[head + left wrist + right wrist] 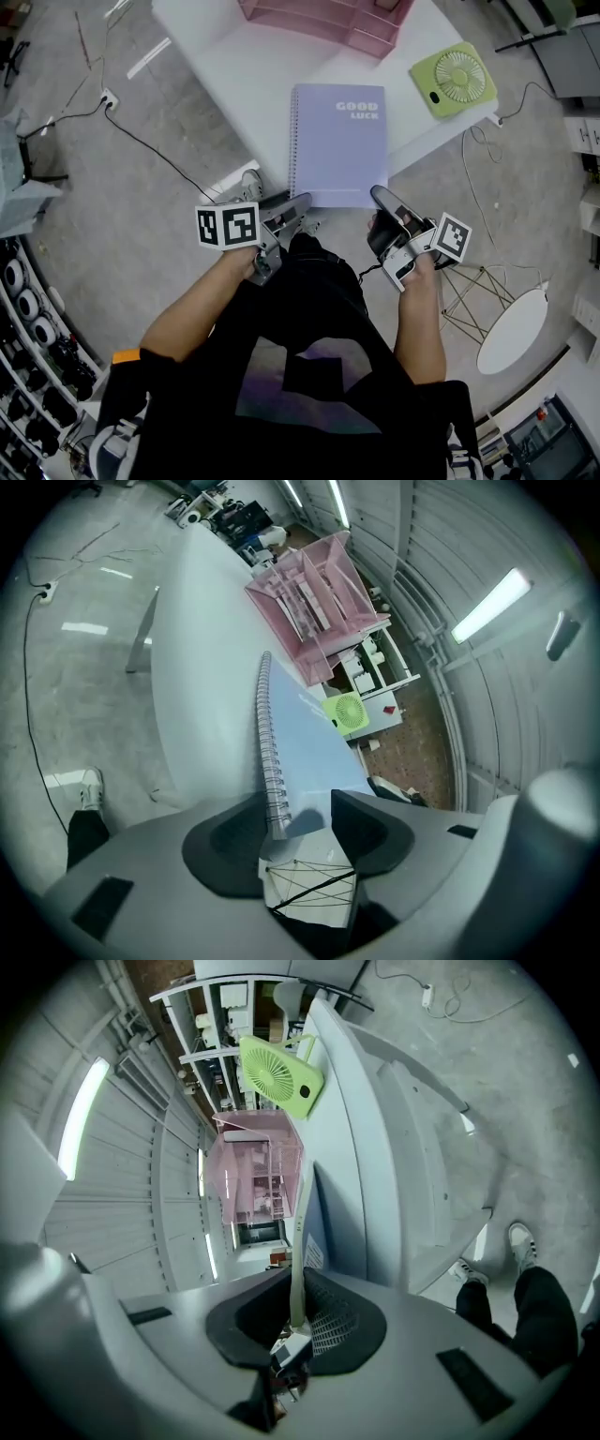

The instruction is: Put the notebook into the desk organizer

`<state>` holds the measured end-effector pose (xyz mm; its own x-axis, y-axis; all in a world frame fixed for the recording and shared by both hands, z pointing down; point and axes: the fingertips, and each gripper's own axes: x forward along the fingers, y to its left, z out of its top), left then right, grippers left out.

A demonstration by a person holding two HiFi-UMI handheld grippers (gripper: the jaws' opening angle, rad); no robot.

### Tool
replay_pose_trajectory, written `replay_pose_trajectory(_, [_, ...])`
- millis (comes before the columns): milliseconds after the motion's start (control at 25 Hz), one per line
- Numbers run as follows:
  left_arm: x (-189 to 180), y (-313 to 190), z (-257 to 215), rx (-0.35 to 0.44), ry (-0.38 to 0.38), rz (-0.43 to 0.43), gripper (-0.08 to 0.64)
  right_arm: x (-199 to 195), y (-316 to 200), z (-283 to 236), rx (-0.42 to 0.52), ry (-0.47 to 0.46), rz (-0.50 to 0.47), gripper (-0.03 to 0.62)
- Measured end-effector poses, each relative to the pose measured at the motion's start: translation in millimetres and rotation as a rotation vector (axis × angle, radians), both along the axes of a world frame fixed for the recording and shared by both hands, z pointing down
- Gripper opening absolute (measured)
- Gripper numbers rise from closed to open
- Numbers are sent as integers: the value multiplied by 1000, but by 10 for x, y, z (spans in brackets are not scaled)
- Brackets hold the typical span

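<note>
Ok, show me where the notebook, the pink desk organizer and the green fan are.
notebook [337, 150]: head view, middle of its lilac cover.
desk organizer [356, 39]: head view, on its near pink wall.
fan [457, 76]: head view, centre of the round grille.

Person wears black top [309, 314], black trousers [544, 1321], white shoes [521, 1243], perhaps orange cuff [126, 356].

We see a white table [234, 75] standing on the grey floor [122, 216]; on it sit a pink organizer [328, 19] at the far side, a green fan [453, 80] at the right corner; a lilac notebook [337, 141] overhangs the near edge
</note>
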<state>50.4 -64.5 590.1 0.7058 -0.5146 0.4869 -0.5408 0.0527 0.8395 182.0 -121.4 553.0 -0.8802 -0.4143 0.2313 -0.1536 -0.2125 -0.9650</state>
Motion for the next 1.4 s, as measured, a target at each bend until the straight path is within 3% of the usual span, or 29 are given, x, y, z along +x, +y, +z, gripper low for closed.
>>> replay_pose_trajectory(160, [-52, -12, 58, -26, -61, -1, 116, -3, -15, -14, 79, 107, -57, 44])
replay_pose_trajectory(360, [-89, -23, 11, -7, -130, 7, 71, -30, -15, -50, 196, 260, -125, 44])
replay_pose_trajectory(800, [-157, -111, -363, 131, -275, 23, 55, -159, 34, -342, 384, 490, -175, 46])
replay_pose_trajectory(1080, [-136, -151, -771, 236, -341, 34, 54, -253, 69, -710, 533, 565, -196, 46])
replay_pose_trajectory(1400, [13, -227, -1363, 377, -391, 62, 54, -187, 99, -1304, 698, 620, -151, 44])
